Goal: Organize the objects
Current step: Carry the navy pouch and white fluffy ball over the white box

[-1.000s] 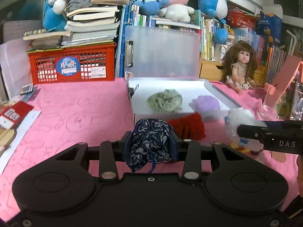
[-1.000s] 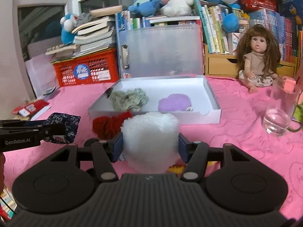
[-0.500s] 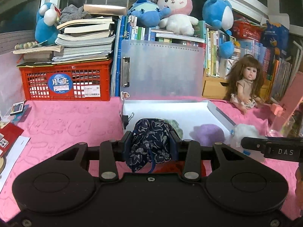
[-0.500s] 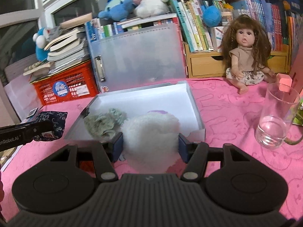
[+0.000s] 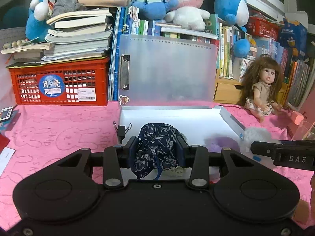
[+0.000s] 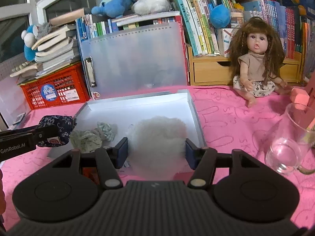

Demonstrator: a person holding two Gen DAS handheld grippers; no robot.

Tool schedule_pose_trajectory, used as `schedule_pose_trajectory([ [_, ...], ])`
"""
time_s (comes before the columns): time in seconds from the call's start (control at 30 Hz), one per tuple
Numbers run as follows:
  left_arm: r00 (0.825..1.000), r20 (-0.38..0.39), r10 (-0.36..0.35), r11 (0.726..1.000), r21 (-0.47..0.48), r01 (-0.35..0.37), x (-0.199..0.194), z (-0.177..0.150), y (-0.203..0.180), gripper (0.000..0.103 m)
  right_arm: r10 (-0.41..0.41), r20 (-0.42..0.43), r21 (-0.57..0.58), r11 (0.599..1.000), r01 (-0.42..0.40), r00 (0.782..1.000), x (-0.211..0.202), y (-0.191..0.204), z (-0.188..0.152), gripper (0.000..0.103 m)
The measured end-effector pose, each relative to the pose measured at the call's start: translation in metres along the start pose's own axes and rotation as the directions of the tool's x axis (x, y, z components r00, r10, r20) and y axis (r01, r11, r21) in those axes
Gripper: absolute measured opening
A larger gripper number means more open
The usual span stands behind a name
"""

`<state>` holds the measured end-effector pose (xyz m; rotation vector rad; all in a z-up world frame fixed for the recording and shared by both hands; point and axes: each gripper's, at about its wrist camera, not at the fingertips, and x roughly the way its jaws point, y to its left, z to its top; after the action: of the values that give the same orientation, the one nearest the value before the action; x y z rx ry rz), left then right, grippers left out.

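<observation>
I hold my left gripper (image 5: 157, 150) level over the near-left edge of the white box (image 6: 194, 106), jaws clamped on one navy floral pouch (image 5: 156, 149), while my right gripper (image 6: 156, 150) sits level over the box's near-right part, jaws spread wider and pressed on one fluffy white ball (image 6: 159, 135). In the box lie one green scrunchie (image 6: 92, 136) and one purple item (image 5: 220, 144), partly hidden; on the pink surface (image 5: 59, 125) to the right stand one glass (image 6: 289, 143) and one doll (image 6: 258, 59).

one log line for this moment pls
left gripper: shut on navy floral fabric scrunchie | right gripper: shut on white fluffy scrunchie | both over open white box | not released
</observation>
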<state>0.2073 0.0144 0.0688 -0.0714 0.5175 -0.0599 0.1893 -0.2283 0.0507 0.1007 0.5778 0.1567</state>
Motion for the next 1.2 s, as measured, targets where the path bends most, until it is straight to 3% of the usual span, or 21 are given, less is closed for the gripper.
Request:
schedule_pose_trajectory([
  [0.3,0.999,-0.040,0.007,1.000,0.020,-0.006,0.030,-0.002,-0.010,0.039,-0.015,-0.067,0.001,1.000,0.015,0.998,0.032,-0.002,0.005,0.062],
  [1.2,0.994,-0.096,0.056,0.998,0.024,-0.054,0.098,0.004,-0.016,0.037,0.018,-0.147,0.054,0.998,-0.010,0.989,0.084,0.001,0.014,0.061],
])
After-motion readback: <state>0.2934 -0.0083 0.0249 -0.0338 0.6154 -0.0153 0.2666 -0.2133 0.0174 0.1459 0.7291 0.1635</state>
